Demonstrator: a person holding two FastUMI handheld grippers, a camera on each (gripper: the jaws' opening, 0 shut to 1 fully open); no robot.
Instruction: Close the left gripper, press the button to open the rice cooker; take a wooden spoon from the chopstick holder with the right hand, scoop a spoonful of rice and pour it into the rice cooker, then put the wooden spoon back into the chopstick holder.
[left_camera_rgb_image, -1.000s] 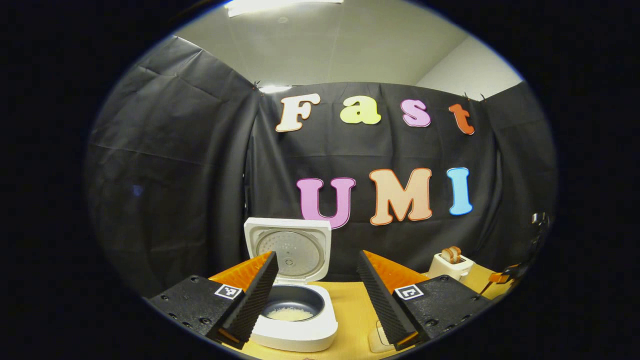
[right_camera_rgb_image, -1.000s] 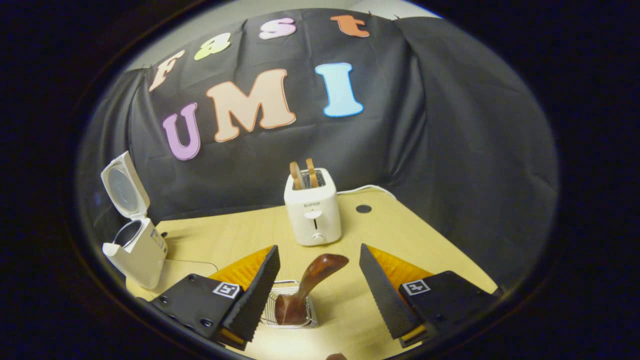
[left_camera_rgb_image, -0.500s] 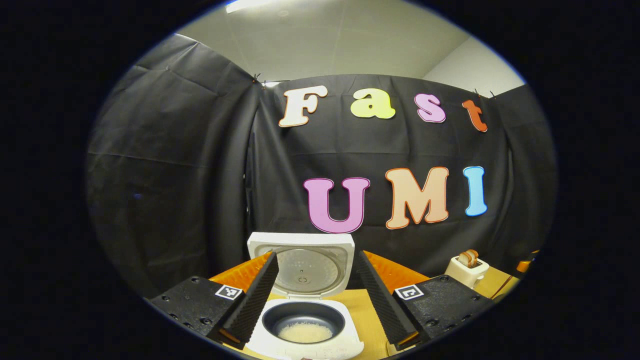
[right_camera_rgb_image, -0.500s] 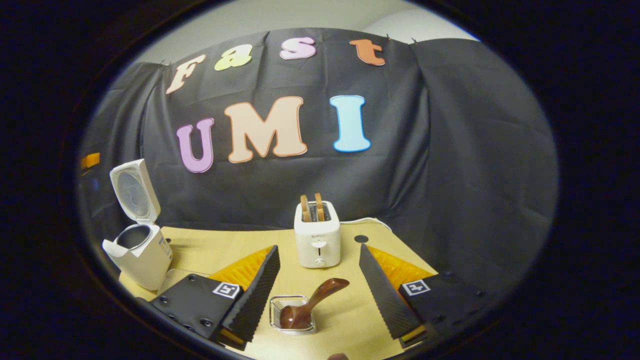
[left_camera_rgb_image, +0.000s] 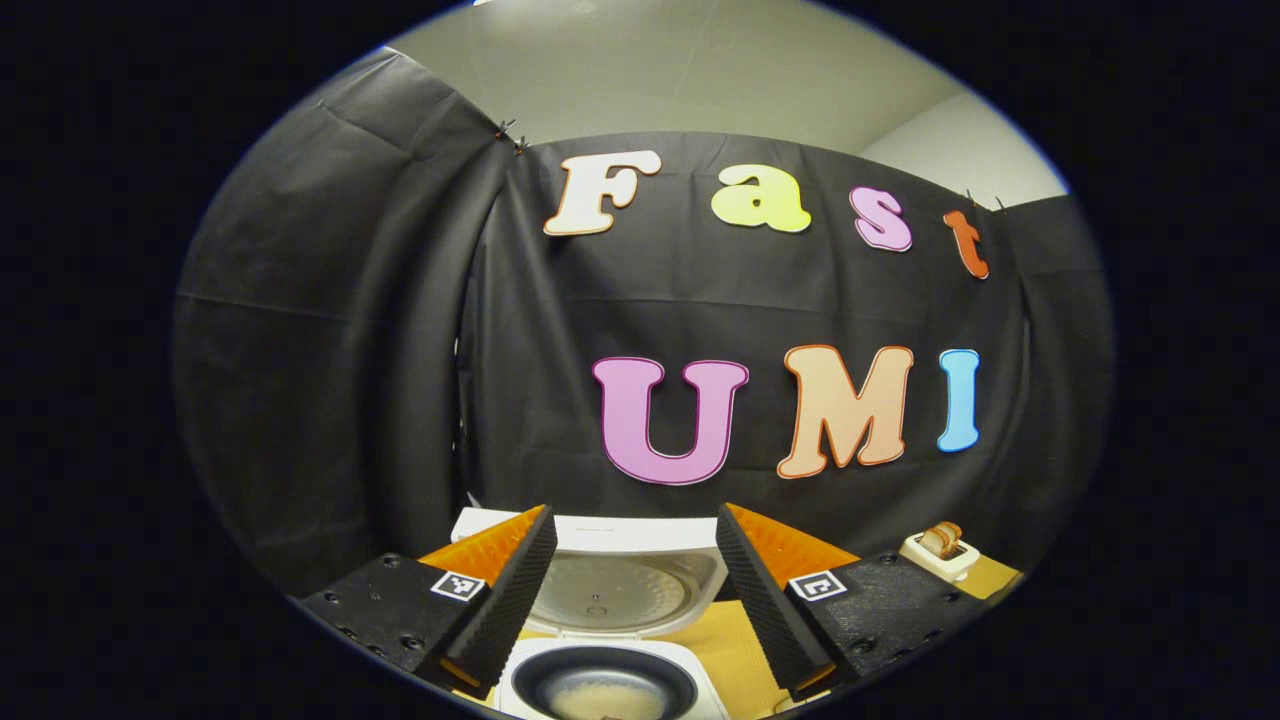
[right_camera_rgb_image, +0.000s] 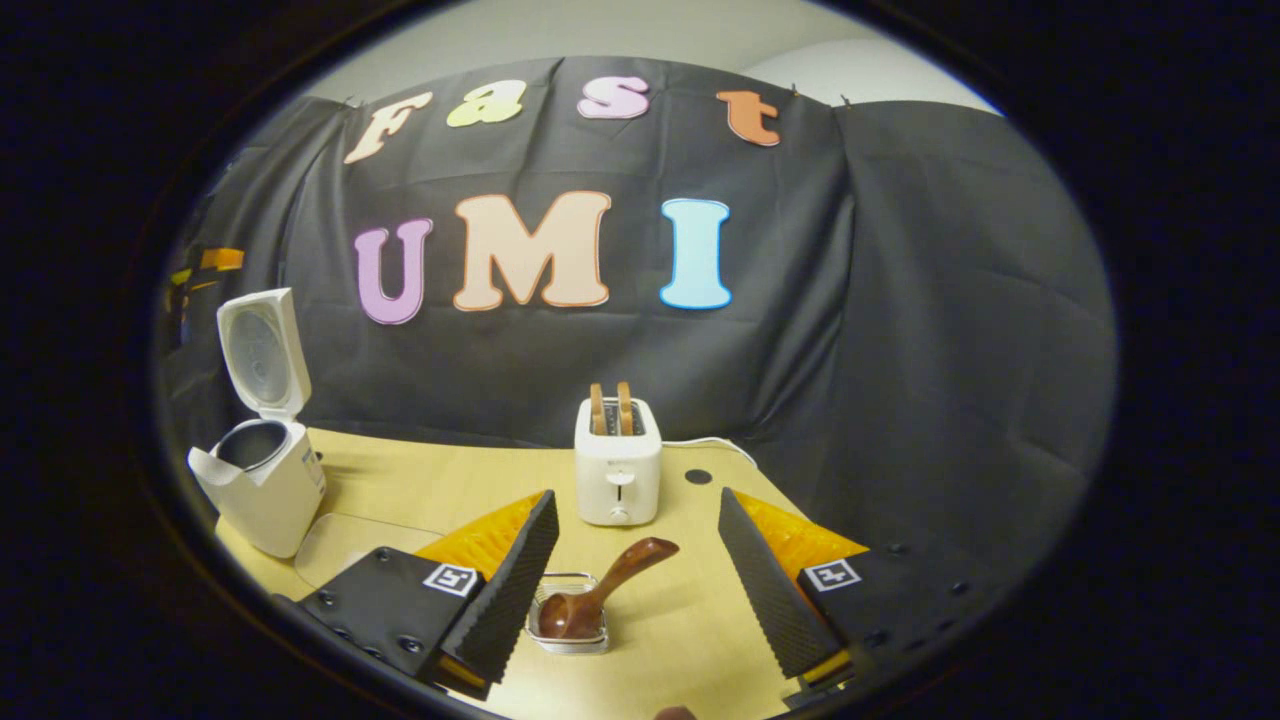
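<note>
The white rice cooker stands open just below my left gripper, its lid tipped back and white rice lying in the dark inner pot. The left gripper's fingers are spread wide with nothing between them. In the right gripper view the same rice cooker stands at the far left of the table. The brown wooden spoon leans in a small wire chopstick holder, bowl down. My right gripper hangs open above and behind the holder, apart from the spoon.
A white toaster with two slices of bread stands mid-table behind the holder; it also shows small at the right as the toaster. A clear flat container lies right of the cooker. The wooden table ends at the black cloth wall.
My left gripper has swung toward the cooker, which now sits centred and lower between its fingers. My right gripper has drawn back from the holder, where the spoon stays. Both stay open.
</note>
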